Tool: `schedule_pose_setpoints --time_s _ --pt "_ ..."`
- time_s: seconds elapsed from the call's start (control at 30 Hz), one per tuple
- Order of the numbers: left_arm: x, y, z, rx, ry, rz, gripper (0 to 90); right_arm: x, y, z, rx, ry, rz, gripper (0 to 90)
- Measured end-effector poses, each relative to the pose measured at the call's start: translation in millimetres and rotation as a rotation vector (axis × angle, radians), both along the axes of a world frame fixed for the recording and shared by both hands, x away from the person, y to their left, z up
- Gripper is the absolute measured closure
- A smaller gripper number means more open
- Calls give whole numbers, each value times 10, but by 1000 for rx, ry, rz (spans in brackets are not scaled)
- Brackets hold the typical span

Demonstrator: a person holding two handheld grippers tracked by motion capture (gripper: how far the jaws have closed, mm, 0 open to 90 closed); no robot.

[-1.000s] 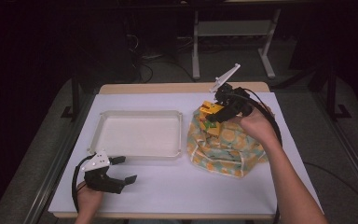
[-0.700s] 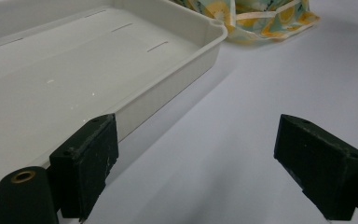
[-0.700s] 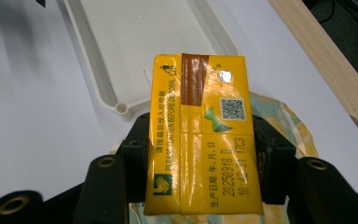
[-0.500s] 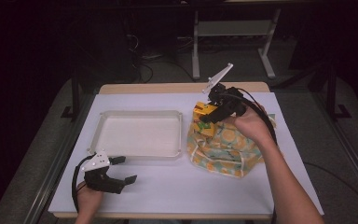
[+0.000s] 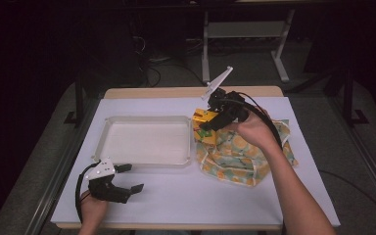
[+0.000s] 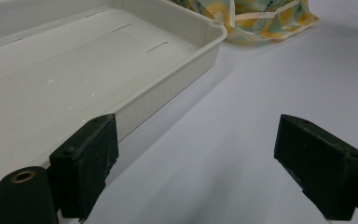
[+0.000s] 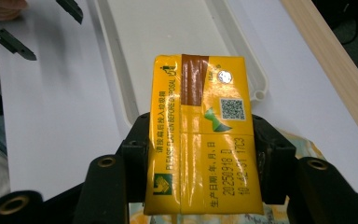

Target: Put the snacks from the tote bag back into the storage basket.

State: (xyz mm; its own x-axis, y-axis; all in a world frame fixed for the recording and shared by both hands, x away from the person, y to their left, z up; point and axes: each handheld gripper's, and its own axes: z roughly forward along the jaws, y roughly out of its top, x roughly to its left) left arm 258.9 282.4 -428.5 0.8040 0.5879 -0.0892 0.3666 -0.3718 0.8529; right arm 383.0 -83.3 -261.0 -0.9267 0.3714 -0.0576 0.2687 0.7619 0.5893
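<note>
My right gripper is shut on a yellow drink carton, held in the air above the left edge of a patterned cloth bag. In the right gripper view the carton sits squeezed between both black jaws, with the white tray's corner below it. The white tray lies left of the bag with nothing in it. My left gripper rests open on the table in front of the tray's near left corner; in the left gripper view its pads stand wide apart beside the tray.
A white sheet covers the table. The wooden table edge runs along the far side. The bag lies beyond the tray's corner in the left gripper view. Metal frame legs stand on the dark floor behind.
My right gripper has carried the yellow carton to the left and slightly up, from above the bag toward the tray's right edge. The left gripper has stayed in place.
</note>
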Motion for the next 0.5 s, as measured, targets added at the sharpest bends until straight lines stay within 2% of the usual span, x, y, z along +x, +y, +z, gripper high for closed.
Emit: schedule_pose_setpoints --time_s 0.5 --pt "-2 7 5 -7 -3 0 135 17 288 -25 8 3 98 488"
